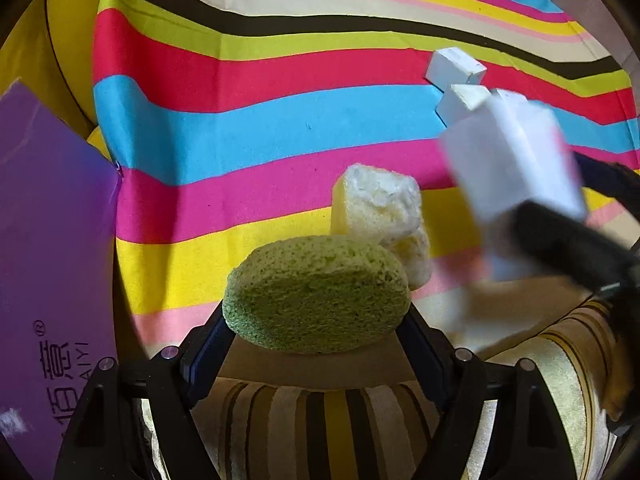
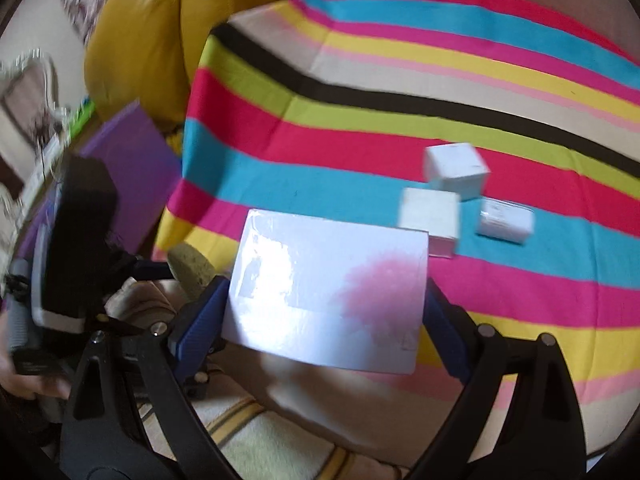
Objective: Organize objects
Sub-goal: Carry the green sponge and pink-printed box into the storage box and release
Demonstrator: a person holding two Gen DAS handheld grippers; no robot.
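Note:
My left gripper [image 1: 316, 320] is shut on a green oval sponge [image 1: 316, 294], held above the near edge of the striped cloth [image 1: 260, 132]. Just beyond it a yellow-and-white sponge [image 1: 378, 204] rests on the cloth. My right gripper [image 2: 326, 300] is shut on a white box with a pink patch [image 2: 326, 292]; the same white box [image 1: 512, 168] shows blurred at the right of the left wrist view. Three small white boxes lie on the cloth ahead: one cube [image 2: 456, 170], one flat box [image 2: 430, 216], one small packet [image 2: 506, 220]. The green sponge [image 2: 192, 268] peeks in at the left.
A purple box [image 1: 52, 240] with printed characters stands at the left edge of the cloth. Yellow cushions [image 2: 160, 28] sit behind the cloth at the far left. A striped sofa fabric [image 1: 320, 420] lies below the grippers. A hand [image 2: 24, 376] holds the left gripper's body.

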